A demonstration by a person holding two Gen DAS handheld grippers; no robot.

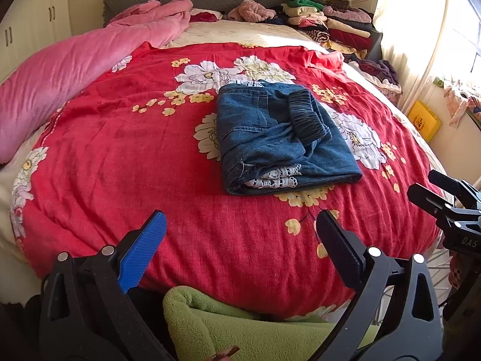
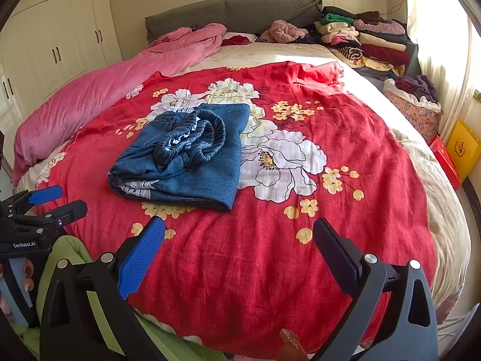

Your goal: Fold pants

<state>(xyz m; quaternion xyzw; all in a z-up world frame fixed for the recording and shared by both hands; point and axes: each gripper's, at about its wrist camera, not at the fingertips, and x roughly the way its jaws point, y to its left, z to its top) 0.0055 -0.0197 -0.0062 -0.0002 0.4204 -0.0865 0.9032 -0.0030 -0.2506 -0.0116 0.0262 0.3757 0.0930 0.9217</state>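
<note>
Though both tongs hang spread and empty over the near edge of the bed (image 1: 90,156), the denim pants (image 1: 279,138) lie apart from them, already bundled on the red floral cover. They sit ahead of the left tongs (image 1: 240,228), which look nearer, and up-left of the right tongs (image 2: 240,234). A fabric basket (image 2: 418,114) beside the bed holds dark clothes.

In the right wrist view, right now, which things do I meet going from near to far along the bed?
right gripper → folded denim pants → red floral bedspread far edge → cream sheet → grey headboard
</note>
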